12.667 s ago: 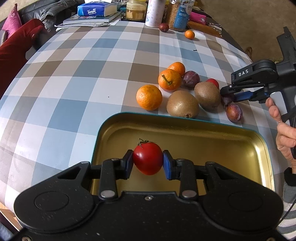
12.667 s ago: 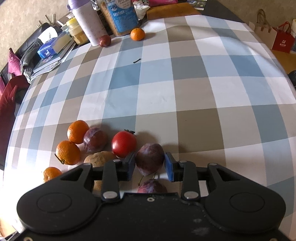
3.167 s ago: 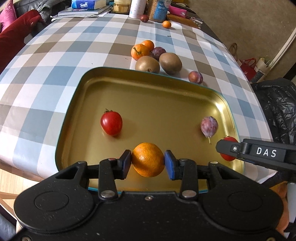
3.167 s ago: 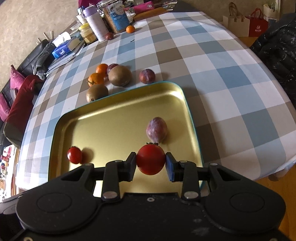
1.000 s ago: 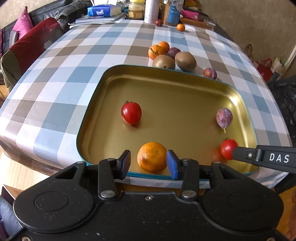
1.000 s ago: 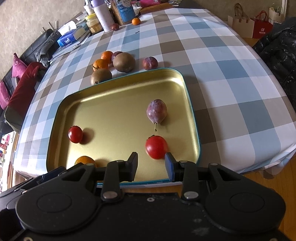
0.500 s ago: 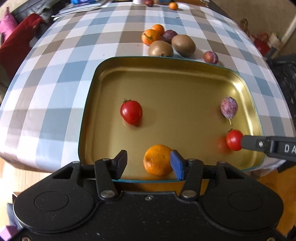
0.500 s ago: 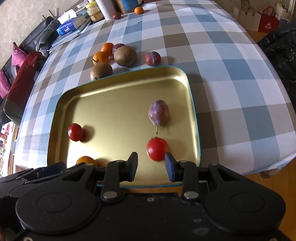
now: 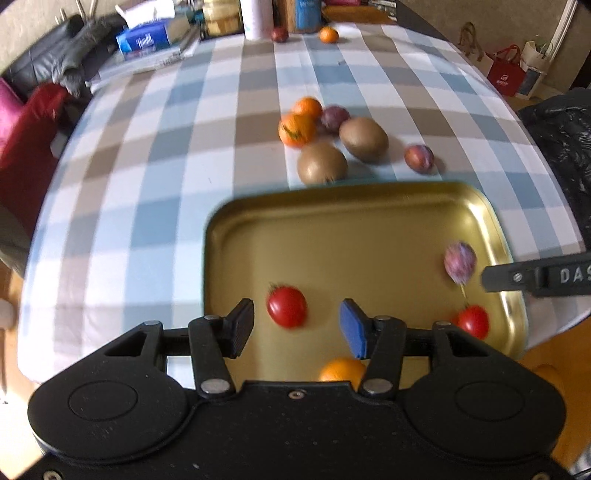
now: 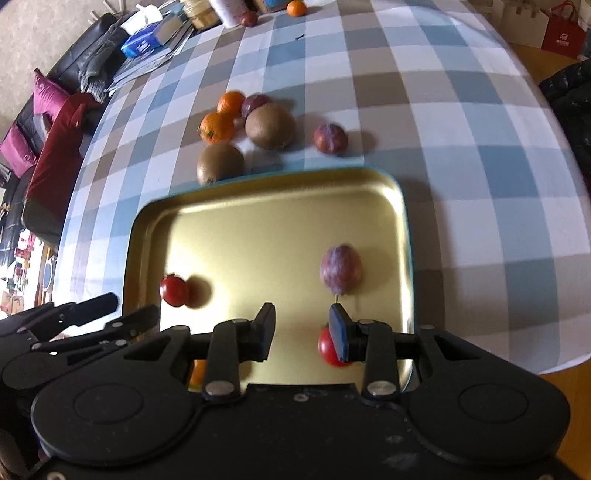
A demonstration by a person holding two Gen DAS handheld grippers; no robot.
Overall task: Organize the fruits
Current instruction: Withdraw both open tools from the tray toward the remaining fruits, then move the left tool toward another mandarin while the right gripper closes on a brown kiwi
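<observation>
The gold tray (image 9: 354,206) holds a tomato (image 9: 287,306), an orange (image 9: 341,369) at its near edge, a plum (image 9: 460,262) and a second tomato (image 9: 471,321). My left gripper (image 9: 297,325) hangs open above the tray and grips nothing. In the right wrist view my right gripper (image 10: 302,328) is open too, and its right finger partly covers the near tomato (image 10: 327,349). The plum (image 10: 340,269) lies just beyond it. Past the tray's far rim, two oranges (image 9: 297,129), two kiwis (image 9: 321,162) and two plums (image 9: 419,158) lie loose on the checked cloth.
A tissue box (image 9: 147,37), books, bottles, a small orange (image 9: 328,35) and a dark plum (image 9: 279,34) stand at the table's far end. A red cushion (image 9: 26,147) is off the left edge. A black jacket (image 9: 565,140) and bags lie to the right.
Both grippers have risen and drawn away from the fruit they set down. The left jaws have widened off the orange, which now lies on the tray below them. The right jaws keep the same gap.
</observation>
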